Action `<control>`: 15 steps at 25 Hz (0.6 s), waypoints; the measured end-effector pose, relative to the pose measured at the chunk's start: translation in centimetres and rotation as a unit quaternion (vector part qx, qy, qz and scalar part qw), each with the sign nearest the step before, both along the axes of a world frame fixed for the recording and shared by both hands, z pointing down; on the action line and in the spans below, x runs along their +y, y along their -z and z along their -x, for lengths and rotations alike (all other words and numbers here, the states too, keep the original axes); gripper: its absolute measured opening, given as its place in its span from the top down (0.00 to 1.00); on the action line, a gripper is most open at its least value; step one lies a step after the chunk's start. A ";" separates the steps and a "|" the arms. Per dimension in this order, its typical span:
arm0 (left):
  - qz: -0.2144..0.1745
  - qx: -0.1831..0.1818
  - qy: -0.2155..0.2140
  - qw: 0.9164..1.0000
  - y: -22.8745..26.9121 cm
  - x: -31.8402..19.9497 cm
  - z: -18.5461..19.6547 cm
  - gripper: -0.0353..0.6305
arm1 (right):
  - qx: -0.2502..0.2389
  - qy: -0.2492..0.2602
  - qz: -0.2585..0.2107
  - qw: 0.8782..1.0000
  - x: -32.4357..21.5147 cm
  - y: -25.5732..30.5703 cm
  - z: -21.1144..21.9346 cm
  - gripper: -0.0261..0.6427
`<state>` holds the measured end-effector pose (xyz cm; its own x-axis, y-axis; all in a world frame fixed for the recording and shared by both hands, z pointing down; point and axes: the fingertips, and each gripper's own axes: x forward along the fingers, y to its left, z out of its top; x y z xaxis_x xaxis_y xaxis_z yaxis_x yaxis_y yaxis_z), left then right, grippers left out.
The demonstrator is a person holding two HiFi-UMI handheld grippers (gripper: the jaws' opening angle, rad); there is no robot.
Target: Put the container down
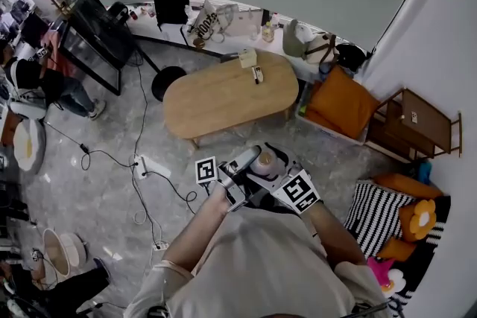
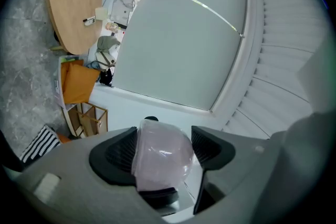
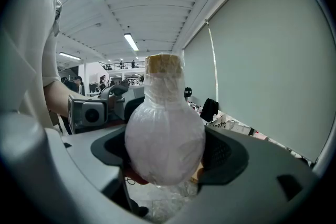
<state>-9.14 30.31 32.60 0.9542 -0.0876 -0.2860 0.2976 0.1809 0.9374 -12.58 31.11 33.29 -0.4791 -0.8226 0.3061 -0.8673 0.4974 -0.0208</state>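
A bulb-shaped container [image 1: 264, 161] wrapped in clear plastic, with a cork-coloured top, is held in the air in front of my chest, above the floor just short of the oval wooden table [image 1: 223, 97]. In the left gripper view the container [image 2: 160, 157] looks pinkish and fills the gap between the jaws of my left gripper [image 2: 163, 144]. From the other side, my right gripper [image 3: 165, 149] presses both pads against the container's [image 3: 165, 134] round belly. In the head view the left gripper [image 1: 242, 169] and right gripper [image 1: 279, 176] meet around it.
On the table lie a small box [image 1: 248, 57] and a remote [image 1: 257, 74]. An orange cushion [image 1: 343, 102], a wooden shelf [image 1: 414, 119] and a striped cushion [image 1: 376, 212] are at the right. A power strip [image 1: 149, 166] with cables lies on the floor at the left.
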 end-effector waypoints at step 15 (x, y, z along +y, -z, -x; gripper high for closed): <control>0.007 0.001 -0.015 1.000 -1.8 -10.9 -4.4 0.46 | 0.011 -0.005 0.023 1.000 -11.0 -1.9 -4.3 0.37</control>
<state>-4.78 19.41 34.36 0.9561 -0.0620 -0.2863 0.2930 0.2032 0.9343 -8.32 20.12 35.21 -0.4627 -0.8128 0.3540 -0.8731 0.4870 -0.0231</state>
